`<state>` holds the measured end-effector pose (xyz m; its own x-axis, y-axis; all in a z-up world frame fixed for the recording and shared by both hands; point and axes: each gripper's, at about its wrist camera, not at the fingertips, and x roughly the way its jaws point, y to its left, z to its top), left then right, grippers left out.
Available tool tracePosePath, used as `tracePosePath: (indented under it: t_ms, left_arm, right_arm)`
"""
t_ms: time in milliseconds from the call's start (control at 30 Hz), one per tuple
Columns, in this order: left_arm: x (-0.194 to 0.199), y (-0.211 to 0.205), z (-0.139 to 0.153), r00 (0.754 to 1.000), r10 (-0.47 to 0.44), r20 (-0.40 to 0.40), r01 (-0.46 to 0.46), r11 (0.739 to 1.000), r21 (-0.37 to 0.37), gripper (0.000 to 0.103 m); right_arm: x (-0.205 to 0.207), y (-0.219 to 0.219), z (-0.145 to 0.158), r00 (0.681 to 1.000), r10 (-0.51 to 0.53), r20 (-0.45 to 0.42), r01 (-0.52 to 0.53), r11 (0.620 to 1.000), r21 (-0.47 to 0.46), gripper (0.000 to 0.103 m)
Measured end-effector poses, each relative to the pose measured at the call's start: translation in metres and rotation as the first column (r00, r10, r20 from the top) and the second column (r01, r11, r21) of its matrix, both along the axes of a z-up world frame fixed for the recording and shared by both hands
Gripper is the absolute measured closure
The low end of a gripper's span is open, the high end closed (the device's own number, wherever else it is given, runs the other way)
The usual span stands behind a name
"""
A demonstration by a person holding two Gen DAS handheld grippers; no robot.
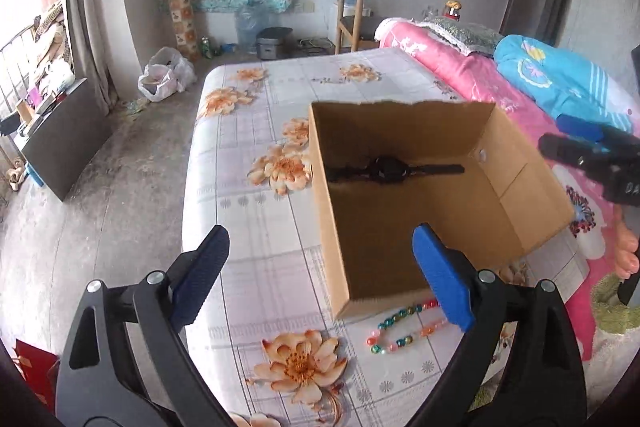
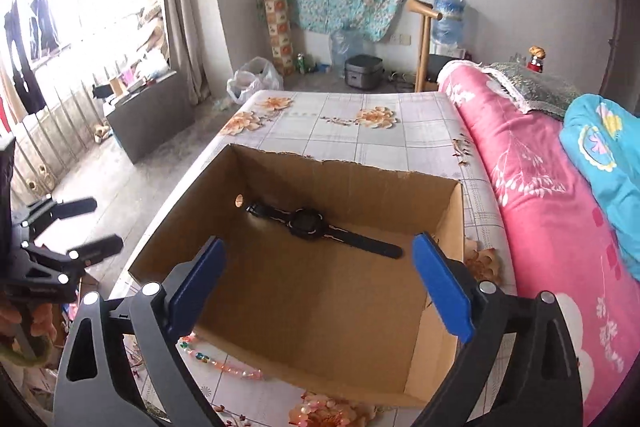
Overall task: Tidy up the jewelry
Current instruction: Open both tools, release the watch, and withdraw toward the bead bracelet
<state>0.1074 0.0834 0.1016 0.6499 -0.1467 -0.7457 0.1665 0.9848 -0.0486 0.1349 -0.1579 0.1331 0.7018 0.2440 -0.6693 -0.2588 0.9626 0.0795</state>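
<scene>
The bed (image 1: 256, 227) carries an open cardboard box (image 1: 400, 131) serving as the collecting bin, with a black watch (image 1: 390, 169) already flat on its floor. A beaded bracelet (image 1: 404, 327) lies outside, touching the box's near wall, likely next to go in; the left gripper (image 1: 320, 277) and right gripper (image 2: 318, 285) hover with jaws spread wide, holding nothing
</scene>
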Motion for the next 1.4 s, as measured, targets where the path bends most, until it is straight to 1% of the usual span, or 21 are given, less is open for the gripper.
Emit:
tracePosePath:
  t_ms: [67, 100, 167, 200, 233, 300, 400, 467, 500, 600, 700, 767, 833, 900, 967, 1000, 1033, 1167, 1200, 1300, 1400]
  left_arm:
    - [-0.015, 0.001, -0.019, 0.999, 0.014, -0.052, -0.015, 1.000, -0.023, 0.014]
    - [-0.023, 0.001, -0.028, 0.997, 0.023, -0.076, -0.027, 0.998, -0.057, 0.014]
    - [-0.044, 0.002, -0.042, 0.994, 0.043, -0.100, -0.056, 0.990, -0.130, 0.014]
    - [-0.054, 0.000, -0.048, 0.994, 0.055, -0.097, -0.071, 0.984, -0.164, 0.014]
    - [-0.064, 0.000, -0.053, 0.994, 0.070, -0.083, -0.084, 0.980, -0.181, 0.014]
    - [-0.080, -0.006, -0.060, 0.995, 0.089, -0.054, -0.098, 0.977, -0.192, 0.014]
    - [-0.097, -0.016, -0.069, 0.997, 0.063, -0.054, -0.075, 0.966, -0.246, 0.014]
    - [-0.102, -0.023, -0.077, 0.997, 0.013, -0.076, -0.036, 0.954, -0.297, 0.009]
    - [-0.103, -0.026, -0.080, 0.995, -0.019, -0.095, -0.012, 0.948, -0.319, 0.009]
    - [-0.102, -0.033, -0.088, 0.987, -0.068, -0.147, 0.013, 0.936, -0.351, 0.009]
    - [-0.098, -0.030, -0.090, 0.985, -0.063, -0.160, -0.001, 0.928, -0.373, 0.009]
    - [-0.095, -0.024, -0.087, 0.986, -0.044, -0.162, -0.024, 0.918, -0.395, 0.009]
    - [-0.091, -0.018, -0.084, 0.988, -0.019, -0.152, -0.042, 0.921, -0.387, 0.009]
    - [-0.087, -0.011, -0.083, 0.990, -0.003, -0.142, -0.053, 0.919, -0.392, 0.009]
    - [-0.080, -0.008, -0.085, 0.990, 0.016, -0.138, -0.065, 0.929, -0.363, 0.009]
    - [-0.076, -0.006, -0.088, 0.991, 0.023, -0.134, -0.067, 0.938, -0.339, 0.009]
    - [-0.073, -0.005, -0.090, 0.991, 0.035, -0.126, -0.072, 0.948, -0.310, 0.009]
    - [-0.060, -0.002, -0.106, 0.992, 0.074, -0.105, -0.089, 0.986, -0.143, 0.009]
    - [-0.057, -0.002, -0.109, 0.992, 0.078, -0.096, -0.088, 0.990, -0.107, 0.009]
    - [-0.048, -0.006, -0.119, 0.994, 0.072, -0.087, -0.073, 0.997, -0.017, 0.009]
    - [-0.040, -0.016, -0.127, 0.995, 0.045, -0.085, -0.042, 0.999, 0.030, 0.009]
  right_arm:
    - [-0.019, 0.000, -0.001, 0.999, -0.020, 0.040, 0.020, 1.000, -0.012, 0.007]
    - [-0.021, -0.003, -0.003, 0.998, -0.023, 0.057, 0.025, 0.999, -0.026, 0.007]
    - [-0.042, -0.002, -0.001, 0.993, -0.051, 0.104, 0.059, 0.996, -0.068, 0.007]
    - [-0.048, -0.003, 0.001, 0.990, -0.068, 0.122, 0.078, 0.994, -0.076, 0.007]
    - [-0.053, -0.005, -0.001, 0.987, -0.080, 0.137, 0.090, 0.993, -0.074, 0.007]
    - [-0.065, -0.008, -0.006, 0.985, -0.088, 0.151, 0.096, 0.994, -0.047, 0.007]
    - [-0.080, -0.011, -0.020, 0.979, -0.142, 0.147, 0.145, 0.989, -0.010, 0.007]
    - [-0.095, -0.012, -0.030, 0.960, -0.222, 0.170, 0.229, 0.973, -0.017, 0.007]
    - [-0.099, -0.014, -0.036, 0.949, -0.252, 0.189, 0.260, 0.965, -0.018, 0.007]
    - [-0.115, -0.015, -0.050, 0.931, -0.294, 0.218, 0.305, 0.952, -0.019, 0.007]
    - [-0.128, -0.013, -0.064, 0.927, -0.291, 0.238, 0.307, 0.951, -0.034, 0.007]
    - [-0.134, -0.008, -0.075, 0.934, -0.261, 0.245, 0.282, 0.958, -0.054, 0.007]
    - [-0.134, -0.003, -0.087, 0.958, -0.202, 0.204, 0.219, 0.973, -0.066, 0.007]
    - [-0.130, 0.002, -0.097, 0.975, -0.163, 0.153, 0.172, 0.984, -0.051, 0.007]
    - [-0.124, 0.007, -0.105, 0.989, -0.106, 0.098, 0.108, 0.994, -0.017, 0.007]
    - [-0.119, 0.009, -0.108, 0.995, -0.072, 0.064, 0.071, 0.997, 0.014, 0.007]
    - [-0.115, 0.010, -0.110, 0.997, -0.061, 0.044, 0.059, 0.997, 0.040, 0.007]
    - [-0.098, 0.011, -0.118, 0.999, -0.042, -0.034, 0.046, 0.989, 0.138, 0.008]
    - [-0.094, 0.011, -0.120, 0.998, -0.043, -0.049, 0.050, 0.987, 0.153, 0.013]
    - [-0.088, 0.014, -0.129, 0.995, -0.046, -0.091, 0.060, 0.986, 0.154, 0.022]
    - [-0.084, 0.016, -0.136, 0.989, -0.046, -0.138, 0.068, 0.985, 0.159, 0.026]
